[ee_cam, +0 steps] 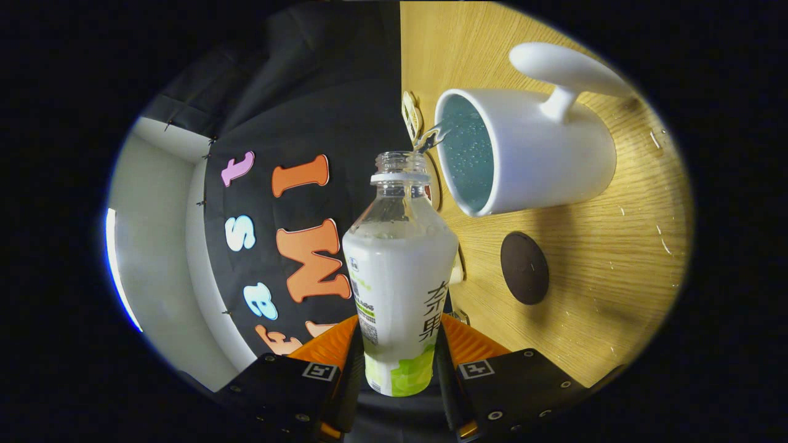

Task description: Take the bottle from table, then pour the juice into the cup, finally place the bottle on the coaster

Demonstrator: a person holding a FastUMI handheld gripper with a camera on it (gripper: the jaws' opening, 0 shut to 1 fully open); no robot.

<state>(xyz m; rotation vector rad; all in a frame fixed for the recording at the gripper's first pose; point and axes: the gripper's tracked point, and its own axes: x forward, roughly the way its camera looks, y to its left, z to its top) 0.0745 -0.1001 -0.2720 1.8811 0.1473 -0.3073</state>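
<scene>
The gripper [400, 354] clamps both fingers on the labelled bottle [400, 289], tilted so its open neck meets the rim of the white cup [542, 154]. A thin stream of juice [431, 136] runs from the neck into the cup. The cup stands on the wooden table [591, 283] near its wall-side edge, a dark round coaster [524, 267] just beside it.

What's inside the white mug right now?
The white ceramic mug shows a speckled blue-green inside; liquid streams toward it from the uncapped clear plastic bottle clamped in the gripper. Its wall hides the fill level.
</scene>
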